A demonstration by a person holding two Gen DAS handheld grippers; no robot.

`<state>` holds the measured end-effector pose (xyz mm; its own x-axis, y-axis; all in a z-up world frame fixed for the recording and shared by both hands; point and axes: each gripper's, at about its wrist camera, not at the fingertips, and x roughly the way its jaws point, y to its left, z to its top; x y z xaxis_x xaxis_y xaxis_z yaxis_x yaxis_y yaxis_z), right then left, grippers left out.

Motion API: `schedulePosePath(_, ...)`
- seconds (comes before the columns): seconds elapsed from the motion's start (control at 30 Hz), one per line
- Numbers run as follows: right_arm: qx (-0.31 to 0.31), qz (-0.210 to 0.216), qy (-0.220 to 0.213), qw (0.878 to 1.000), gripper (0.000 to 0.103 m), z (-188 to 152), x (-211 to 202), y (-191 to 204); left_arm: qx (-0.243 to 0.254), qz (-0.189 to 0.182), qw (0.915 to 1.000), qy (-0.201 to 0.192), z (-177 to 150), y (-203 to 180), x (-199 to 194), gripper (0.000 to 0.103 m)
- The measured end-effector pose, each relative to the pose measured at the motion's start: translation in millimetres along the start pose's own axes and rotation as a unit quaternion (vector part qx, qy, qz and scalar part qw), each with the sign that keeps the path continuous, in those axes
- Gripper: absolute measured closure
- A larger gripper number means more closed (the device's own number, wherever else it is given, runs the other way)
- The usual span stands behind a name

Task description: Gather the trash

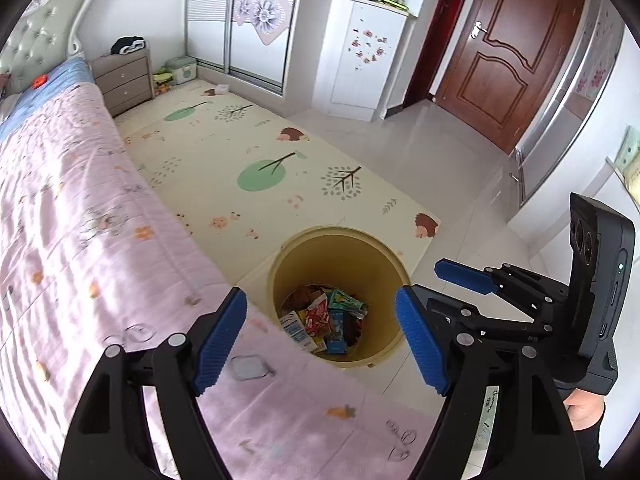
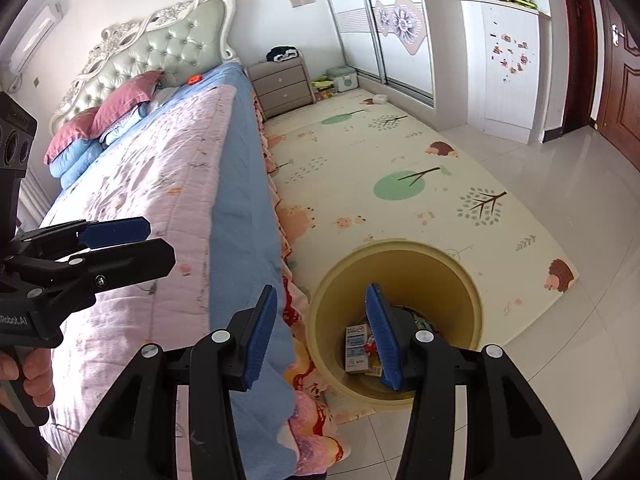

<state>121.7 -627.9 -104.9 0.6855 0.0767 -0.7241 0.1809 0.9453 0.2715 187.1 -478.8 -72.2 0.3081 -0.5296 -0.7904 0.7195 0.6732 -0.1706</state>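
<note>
Bedside: both grippers' fingers [image 1: 222, 340] apart, empty.

1. You get bright, even daylight in both views.
2. Sun stripes cross the pink bedspread [image 1: 80, 220], and glare washes the floor tiles [image 2: 560, 184].
3. Fisheye bending darkens every corner; the centre stays sharp.

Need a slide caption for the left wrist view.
Left gripper, jaws open and empty, above yellow bin of wrappers beside pink-quilted bed.
</note>
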Motion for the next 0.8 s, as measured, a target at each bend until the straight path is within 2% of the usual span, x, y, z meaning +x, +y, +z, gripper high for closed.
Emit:
schedulePosePath(0.23,-0.052,0.041,0.005,0.998,0.056,1.9,9.4,76.9,-0.045,0.051,0.9969,-0.040,-36.2,64.0,-58.8,0.026)
schedulePosePath(0.43,-0.098,0.075,0.014,0.992,0.056,-0.4,25.3,151.5,-0.080,0.105,0.9888,-0.069,-73.0,120.9,-104.3,0.026)
schedulePosePath(0.8,-0.164,0.138,-0.004,0.977,0.056,-1.3,38.3,278.9,-0.142,0.202,0.9613,-0.122,-135.2,203.0,-183.9,0.026)
